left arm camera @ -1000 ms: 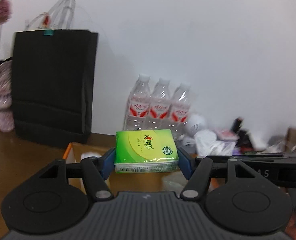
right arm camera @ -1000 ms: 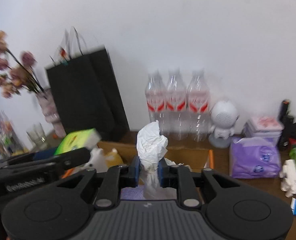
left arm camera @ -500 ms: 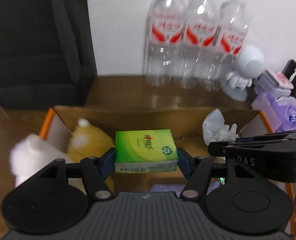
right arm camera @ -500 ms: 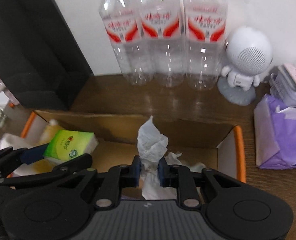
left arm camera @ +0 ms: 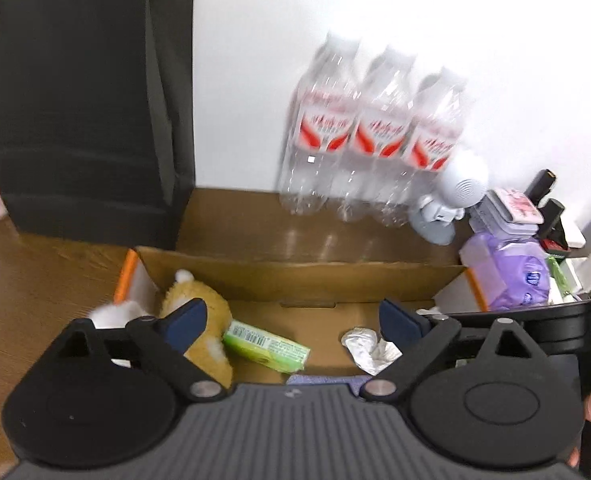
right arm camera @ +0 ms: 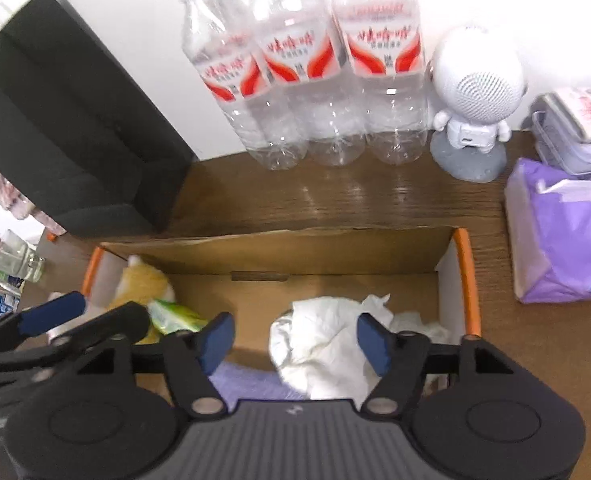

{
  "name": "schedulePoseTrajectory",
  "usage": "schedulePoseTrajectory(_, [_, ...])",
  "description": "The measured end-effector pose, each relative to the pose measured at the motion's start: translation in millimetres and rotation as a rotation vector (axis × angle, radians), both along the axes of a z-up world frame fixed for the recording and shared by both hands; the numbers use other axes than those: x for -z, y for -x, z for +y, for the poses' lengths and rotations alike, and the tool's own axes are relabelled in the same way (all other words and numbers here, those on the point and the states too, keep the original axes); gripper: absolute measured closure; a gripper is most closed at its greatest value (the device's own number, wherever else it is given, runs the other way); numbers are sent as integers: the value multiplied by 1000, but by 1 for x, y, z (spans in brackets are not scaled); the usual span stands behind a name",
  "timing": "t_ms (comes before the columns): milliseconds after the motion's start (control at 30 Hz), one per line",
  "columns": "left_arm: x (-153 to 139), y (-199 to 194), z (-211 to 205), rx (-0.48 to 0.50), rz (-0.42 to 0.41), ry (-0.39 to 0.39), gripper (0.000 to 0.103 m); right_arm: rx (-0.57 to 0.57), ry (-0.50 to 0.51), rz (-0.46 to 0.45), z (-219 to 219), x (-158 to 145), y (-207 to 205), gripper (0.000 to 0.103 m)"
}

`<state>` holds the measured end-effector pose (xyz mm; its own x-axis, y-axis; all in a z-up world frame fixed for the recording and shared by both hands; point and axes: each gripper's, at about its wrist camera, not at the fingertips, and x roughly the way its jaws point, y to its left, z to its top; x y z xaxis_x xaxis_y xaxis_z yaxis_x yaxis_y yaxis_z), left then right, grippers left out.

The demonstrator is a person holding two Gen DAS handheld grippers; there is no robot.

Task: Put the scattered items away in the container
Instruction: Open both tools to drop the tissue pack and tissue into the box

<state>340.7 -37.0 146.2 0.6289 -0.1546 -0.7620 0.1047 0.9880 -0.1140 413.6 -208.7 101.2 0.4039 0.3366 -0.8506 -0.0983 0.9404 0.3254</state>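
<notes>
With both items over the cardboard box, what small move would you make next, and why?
Probably lift both grippers clear. The left gripper has just opened its jaws, and the green tissue pack lies in the brown cardboard box. The right gripper has just opened too, and the crumpled white tissue sits loose between its jaws.

Both tools just opened: left tool point(left arm camera: 291, 320) dropped green tissue pack point(left arm camera: 266, 345) into box point(left arm camera: 295, 280); right tool point(right arm camera: 293, 338) released crumpled tissue point(right arm camera: 319, 344).

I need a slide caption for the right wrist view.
Open right tongs above crumpled tissue inside the cardboard box.
</notes>
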Motion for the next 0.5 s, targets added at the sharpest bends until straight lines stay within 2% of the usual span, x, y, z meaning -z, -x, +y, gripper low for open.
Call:
schedulePoseTrajectory(100, [-28, 14, -2, -7, 2, -43, 0, 15, 27, -6, 1, -26, 16, 31])
schedulePoseTrajectory(167, [-44, 25, -1, -6, 28, -63, 0, 25, 57, -3, 1, -45, 28, 28])
schedulePoseTrajectory(233, [-58, 37, 1, 2, 40, -93, 0, 31, 80, -4, -3, -64, 41, 16])
schedulePoseTrajectory(333, [-78, 55, 2, -14, 33, -144, 0, 43, 106, -24, -7, -94, 67, 15])
schedulePoseTrajectory(500, [-109, 85, 13, -34, 78, -83, 0, 40, 132, -6, -10, -131, 106, 14])
